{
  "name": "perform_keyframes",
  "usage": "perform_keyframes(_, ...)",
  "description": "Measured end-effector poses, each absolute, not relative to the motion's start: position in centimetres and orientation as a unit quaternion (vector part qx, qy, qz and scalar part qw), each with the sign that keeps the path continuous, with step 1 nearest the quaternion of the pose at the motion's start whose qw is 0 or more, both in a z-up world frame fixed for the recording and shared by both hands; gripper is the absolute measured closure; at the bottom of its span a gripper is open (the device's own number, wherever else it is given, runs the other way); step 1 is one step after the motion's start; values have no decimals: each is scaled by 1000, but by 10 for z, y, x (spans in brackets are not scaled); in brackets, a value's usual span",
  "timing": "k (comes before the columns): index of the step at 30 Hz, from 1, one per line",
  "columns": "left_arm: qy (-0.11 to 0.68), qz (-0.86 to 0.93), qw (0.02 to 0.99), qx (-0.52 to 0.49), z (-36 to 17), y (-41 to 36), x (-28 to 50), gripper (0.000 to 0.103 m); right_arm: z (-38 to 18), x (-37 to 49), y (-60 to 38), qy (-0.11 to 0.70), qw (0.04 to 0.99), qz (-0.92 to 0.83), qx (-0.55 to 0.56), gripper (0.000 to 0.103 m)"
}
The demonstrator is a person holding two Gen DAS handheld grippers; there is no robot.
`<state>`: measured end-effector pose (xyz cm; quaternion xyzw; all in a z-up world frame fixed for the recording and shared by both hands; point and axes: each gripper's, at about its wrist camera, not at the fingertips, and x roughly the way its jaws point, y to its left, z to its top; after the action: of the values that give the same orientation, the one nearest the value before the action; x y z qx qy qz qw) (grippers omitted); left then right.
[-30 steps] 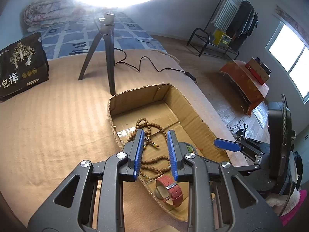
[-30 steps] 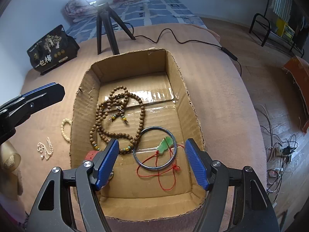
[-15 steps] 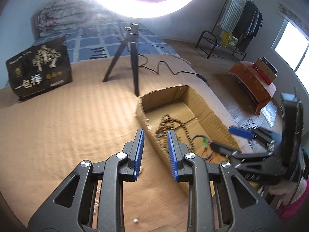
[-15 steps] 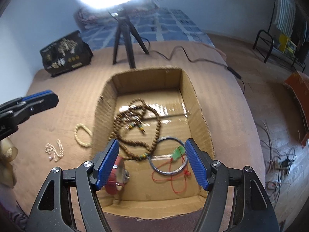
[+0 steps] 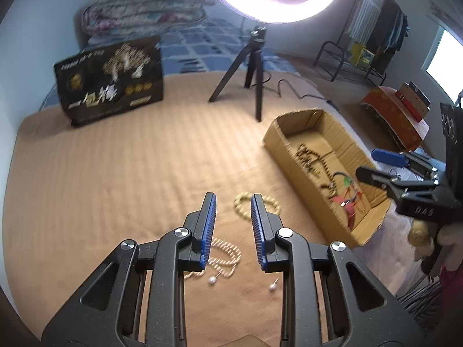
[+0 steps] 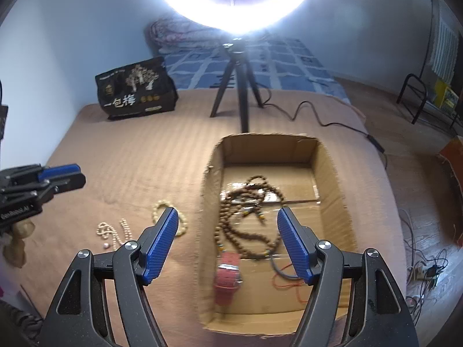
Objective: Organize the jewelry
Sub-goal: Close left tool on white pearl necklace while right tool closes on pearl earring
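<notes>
The left gripper [image 5: 233, 202] is hanging empty, jaws narrowly parted, over a cream bead bracelet [image 5: 243, 206] and a pearl strand [image 5: 225, 257] lying on the tan blanket [image 5: 115, 173]. The right gripper [image 6: 228, 228] is hovering wide and empty above the open cardboard box [image 6: 332, 173], which is holding brown wooden beads [image 6: 246, 217] and a red watch [image 6: 228, 271].

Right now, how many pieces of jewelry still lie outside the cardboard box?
4: a cream bead bracelet nearest the cardboard box, a pearl strand further out, and two loose pearl earrings. The grippers' fingers may hide more.
</notes>
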<state>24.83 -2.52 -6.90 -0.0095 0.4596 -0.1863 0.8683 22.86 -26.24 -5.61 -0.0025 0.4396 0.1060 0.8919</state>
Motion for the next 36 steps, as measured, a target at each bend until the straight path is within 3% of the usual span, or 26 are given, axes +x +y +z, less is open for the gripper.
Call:
perform_keyframes(19,530,-173,830,-23,-129,22,233,79,-74,238,-208,493,850,181,36,32)
perform_keyframes(36,558,-178,810,-32,-161,15,241,79,-118,178,-170,531,817,225,-10,32)
